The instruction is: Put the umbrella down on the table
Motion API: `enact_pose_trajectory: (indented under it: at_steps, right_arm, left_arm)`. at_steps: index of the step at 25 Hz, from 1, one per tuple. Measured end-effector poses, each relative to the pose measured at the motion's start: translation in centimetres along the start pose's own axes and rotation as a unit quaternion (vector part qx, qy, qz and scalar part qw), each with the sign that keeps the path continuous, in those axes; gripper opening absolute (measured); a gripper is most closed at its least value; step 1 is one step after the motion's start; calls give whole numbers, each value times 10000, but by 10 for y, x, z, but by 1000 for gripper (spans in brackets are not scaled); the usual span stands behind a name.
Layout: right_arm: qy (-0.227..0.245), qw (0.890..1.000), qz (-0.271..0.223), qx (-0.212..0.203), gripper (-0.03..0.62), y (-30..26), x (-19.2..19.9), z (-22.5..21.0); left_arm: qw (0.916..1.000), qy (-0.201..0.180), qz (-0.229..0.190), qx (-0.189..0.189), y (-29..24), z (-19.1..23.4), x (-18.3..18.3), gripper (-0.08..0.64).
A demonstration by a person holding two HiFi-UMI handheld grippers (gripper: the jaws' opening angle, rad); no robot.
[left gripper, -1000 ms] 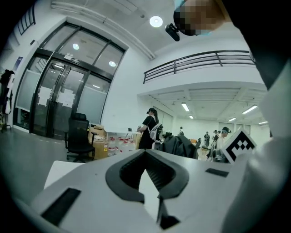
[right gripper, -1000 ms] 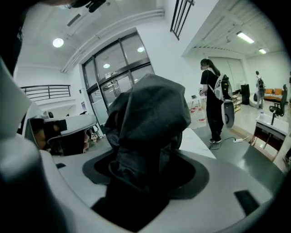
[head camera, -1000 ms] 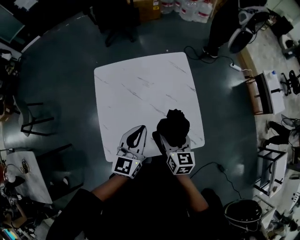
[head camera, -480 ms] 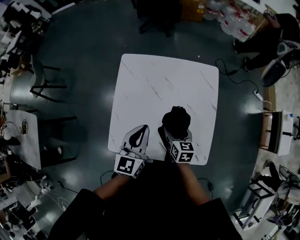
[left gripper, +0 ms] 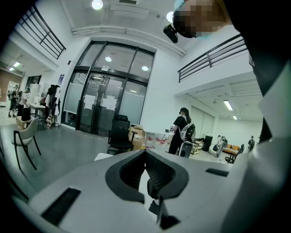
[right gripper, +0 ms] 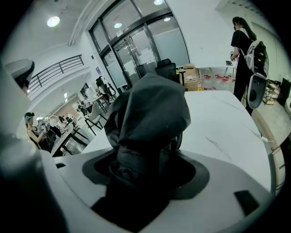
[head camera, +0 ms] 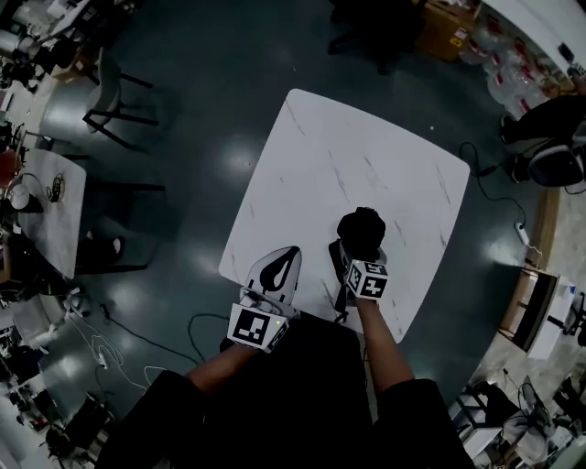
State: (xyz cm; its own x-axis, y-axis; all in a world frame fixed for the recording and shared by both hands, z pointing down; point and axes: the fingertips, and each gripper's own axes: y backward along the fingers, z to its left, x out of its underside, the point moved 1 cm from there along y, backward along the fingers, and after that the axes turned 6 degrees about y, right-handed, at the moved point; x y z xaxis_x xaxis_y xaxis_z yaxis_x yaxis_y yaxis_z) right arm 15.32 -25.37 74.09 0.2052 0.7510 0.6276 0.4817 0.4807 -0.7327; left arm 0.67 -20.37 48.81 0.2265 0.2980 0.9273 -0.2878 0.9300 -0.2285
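Over the near edge of the white marble-veined square table (head camera: 366,174), both grippers are sitting side by side, pointing across the top. Right gripper (head camera: 353,249) is pinching the dark grey folded fabric umbrella (head camera: 362,227). In the right gripper view the bunched cloth is filling the space between the jaws, and both jaws are pressing into it from either side. Umbrella is sticking out past the jaw tips as a rounded lump, over the table's near right part, inboard of the edge. No view is showing whether its far end is touching the tabletop or hanging just clear of it.

Left gripper (head camera: 289,258) is sitting just left of the right one, over the table's near edge and apart from the umbrella. Left gripper view is showing its black ribbed pads (left gripper: 157,172) meeting at the tips with nothing between them, so the jaws are pressed together.

Beyond the table's far side, a black office chair (head camera: 375,27) is standing on the dark grey floor, with a brown cardboard box (head camera: 446,32) just beside it. A person in black clothes (right gripper: 241,43) is standing off the table's far right side. Tall glass doors (left gripper: 104,100) are showing well beyond the table in the left gripper view. Left of the table, a grey chair with black legs (head camera: 108,78) is standing well apart.
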Motion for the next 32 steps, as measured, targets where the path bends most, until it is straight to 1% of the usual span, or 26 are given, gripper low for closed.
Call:
enact_pose_trajectory:
  at_steps: [3, 7, 14, 20, 22, 26, 29, 32]
  right_arm:
    - [-28, 9996, 282, 58, 339, -22, 12, -7]
    - [-104, 9988, 460, 115, 339, -39, 22, -11]
    - [-176, 9976, 592, 302, 341, -42, 30, -10]
    - [-369, 9941, 986, 260, 360, -45, 31, -14]
    - [-389, 9933, 1037, 321, 362, -40, 30, -14]
    - [-341, 9940, 891, 541, 362, -23, 24, -16]
    - [-39, 9959, 636, 637, 360, -5, 13, -7]
    - [204, 9973, 278, 652, 360, 17, -5, 8]
  left_arm:
    - [9999, 61, 3, -80, -2, 5, 5, 8]
    - [9998, 163, -1, -78, -4, 8, 6, 8]
    - [9996, 250, 27, -155, 5, 21, 5, 8]
    - [9987, 442, -5, -238, 13, 36, 8, 8]
    - [9986, 483, -61, -186, 15, 37, 7, 8]
    - [9983, 503, -279, -76, 23, 37, -2, 8]
    - [9978, 349, -537, 182, 32, 32, -15, 8]
    - [9974, 348, -543, 329, 40, 33, -16, 6]
